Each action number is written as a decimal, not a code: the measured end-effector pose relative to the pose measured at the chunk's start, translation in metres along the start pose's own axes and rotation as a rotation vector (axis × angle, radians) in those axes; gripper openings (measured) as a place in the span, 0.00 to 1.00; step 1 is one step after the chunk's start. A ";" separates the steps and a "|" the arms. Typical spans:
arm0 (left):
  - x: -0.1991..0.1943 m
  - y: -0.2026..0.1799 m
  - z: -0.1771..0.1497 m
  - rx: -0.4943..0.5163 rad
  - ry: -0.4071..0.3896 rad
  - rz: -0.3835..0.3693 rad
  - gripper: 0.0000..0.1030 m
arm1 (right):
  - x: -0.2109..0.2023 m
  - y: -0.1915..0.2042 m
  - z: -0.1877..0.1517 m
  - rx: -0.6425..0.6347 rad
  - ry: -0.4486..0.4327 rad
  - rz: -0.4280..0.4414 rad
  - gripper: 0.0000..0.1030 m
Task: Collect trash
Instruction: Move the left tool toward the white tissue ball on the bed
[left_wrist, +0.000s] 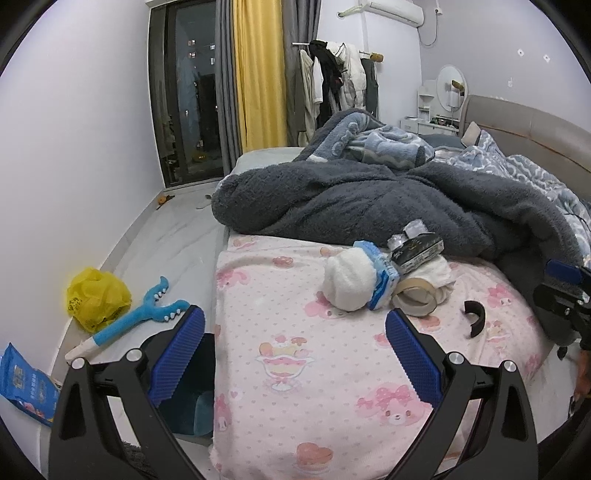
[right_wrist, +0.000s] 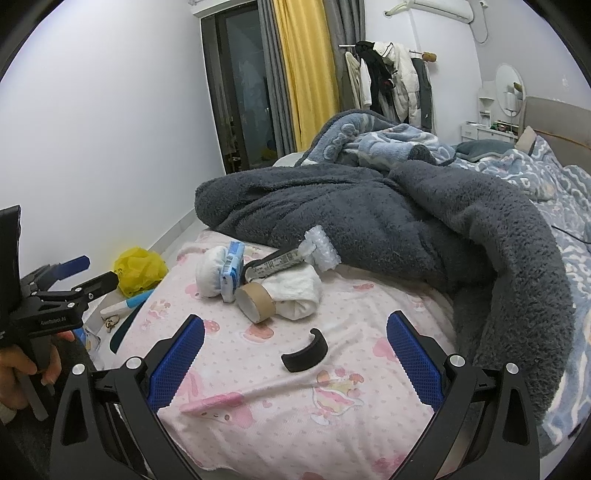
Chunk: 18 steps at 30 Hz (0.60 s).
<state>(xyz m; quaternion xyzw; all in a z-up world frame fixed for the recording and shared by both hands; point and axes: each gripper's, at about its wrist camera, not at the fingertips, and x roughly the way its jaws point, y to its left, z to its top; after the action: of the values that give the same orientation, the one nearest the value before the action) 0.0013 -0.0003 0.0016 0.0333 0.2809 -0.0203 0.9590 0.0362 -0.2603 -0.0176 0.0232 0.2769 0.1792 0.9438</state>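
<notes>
Left wrist view: left tongs (left_wrist: 295, 328) spread wide and empty above the near edge of the bed; right tongs (right_wrist: 295, 332) likewise wide and empty.

Between and just beyond the left tongs lies the pink printed sheet (left_wrist: 295, 369) of the bed. Farther on, the trash sits in a cluster on the sheet: a white wad (left_wrist: 347, 282) touching a blue-and-white packet (left_wrist: 382, 275), a cardboard tape roll (left_wrist: 413, 295) just right of the packet, a dark carton (left_wrist: 417, 251) resting on top, and a clear plastic piece (left_wrist: 410, 230) at its far end. A black curved piece (left_wrist: 474, 317) lies apart, right of the roll; in the right wrist view it sits between the right tongs. A pink pen (right_wrist: 221, 400) lies near the right tongs' left finger. A grey blanket (left_wrist: 369, 199) is heaped beyond the cluster. On the floor at left: a yellow bag (left_wrist: 98, 297) and a blue toy (left_wrist: 147, 315).
</notes>
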 end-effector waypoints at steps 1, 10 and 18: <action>0.000 0.002 0.000 -0.009 0.002 -0.003 0.97 | 0.000 -0.001 0.000 0.001 -0.001 0.008 0.97; 0.007 0.005 0.004 0.006 0.006 -0.016 0.96 | 0.014 -0.005 -0.003 -0.002 0.044 0.063 0.97; 0.017 -0.002 0.015 0.095 -0.013 -0.085 0.96 | 0.038 -0.005 -0.012 -0.038 0.112 0.104 0.82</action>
<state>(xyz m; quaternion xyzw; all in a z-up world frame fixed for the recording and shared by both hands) 0.0233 -0.0039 0.0047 0.0668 0.2743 -0.0748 0.9564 0.0610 -0.2524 -0.0477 0.0096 0.3242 0.2340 0.9165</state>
